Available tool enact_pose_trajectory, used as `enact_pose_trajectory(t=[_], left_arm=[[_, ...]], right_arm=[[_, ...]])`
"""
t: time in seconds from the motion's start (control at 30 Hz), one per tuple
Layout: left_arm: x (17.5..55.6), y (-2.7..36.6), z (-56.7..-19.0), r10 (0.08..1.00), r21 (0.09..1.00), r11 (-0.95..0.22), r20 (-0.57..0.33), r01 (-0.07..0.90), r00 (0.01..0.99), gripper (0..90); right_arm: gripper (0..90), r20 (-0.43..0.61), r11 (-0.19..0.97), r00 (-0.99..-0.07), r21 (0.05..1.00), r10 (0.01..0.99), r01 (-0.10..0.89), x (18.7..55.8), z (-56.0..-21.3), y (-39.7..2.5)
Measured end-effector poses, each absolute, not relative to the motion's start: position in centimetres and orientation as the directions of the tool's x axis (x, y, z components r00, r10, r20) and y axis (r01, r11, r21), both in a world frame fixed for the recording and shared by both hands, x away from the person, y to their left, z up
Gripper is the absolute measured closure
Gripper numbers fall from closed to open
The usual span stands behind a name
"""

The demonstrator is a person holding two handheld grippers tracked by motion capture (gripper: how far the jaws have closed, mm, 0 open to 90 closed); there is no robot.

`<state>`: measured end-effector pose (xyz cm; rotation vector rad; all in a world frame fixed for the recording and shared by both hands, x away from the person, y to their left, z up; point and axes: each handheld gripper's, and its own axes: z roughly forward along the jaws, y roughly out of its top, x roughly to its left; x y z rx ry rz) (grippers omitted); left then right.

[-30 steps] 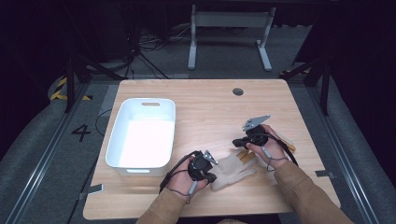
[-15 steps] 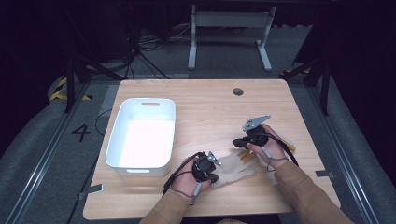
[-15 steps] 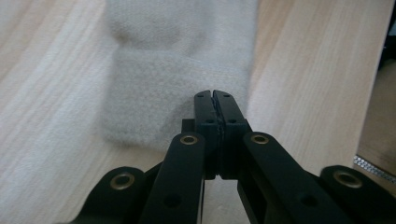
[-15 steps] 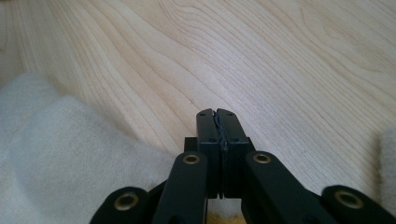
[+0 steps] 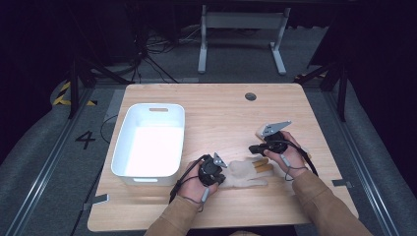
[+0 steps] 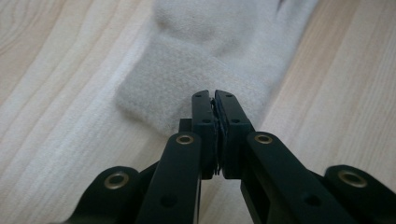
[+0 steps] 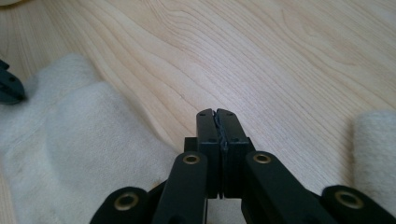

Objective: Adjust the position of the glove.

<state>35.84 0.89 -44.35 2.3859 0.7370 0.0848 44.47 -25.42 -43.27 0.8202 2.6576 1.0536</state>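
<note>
I have a pale work glove lying flat on the table, just right of the white bin. My left gripper sits at the cuff end, jaws pressed together; whether they pinch fabric, I cannot tell. My right gripper rests closed on bare wood between the glove's fingers, holding nothing. I judge I am pinning the cuff so the glove stays flat for straightening.
</note>
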Motion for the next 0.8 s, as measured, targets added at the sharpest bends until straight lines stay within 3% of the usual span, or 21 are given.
enact_pose_trajectory(t=[0.37,0.5,0.8], left_arm=[[36.9,1.4,-44.6,0.575,0.625,-0.599,-0.098,0.500,0.812,86.7],[36.8,1.4,-44.3,0.587,0.632,-0.601,-0.066,0.490,0.807,79.3],[36.0,2.3,-41.7,0.590,0.644,-0.574,-0.102,0.505,0.801,66.4]], right_arm=[[89.7,0.029,0.597,-0.825,0.677,0.564,0.431,44.1,-42.9,-26.1],[89.6,0.032,0.592,-0.822,0.678,0.568,0.435,44.1,-42.8,-26.4],[89.3,0.025,0.575,-0.818,0.698,0.575,0.426,43.9,-41.9,-26.9]])
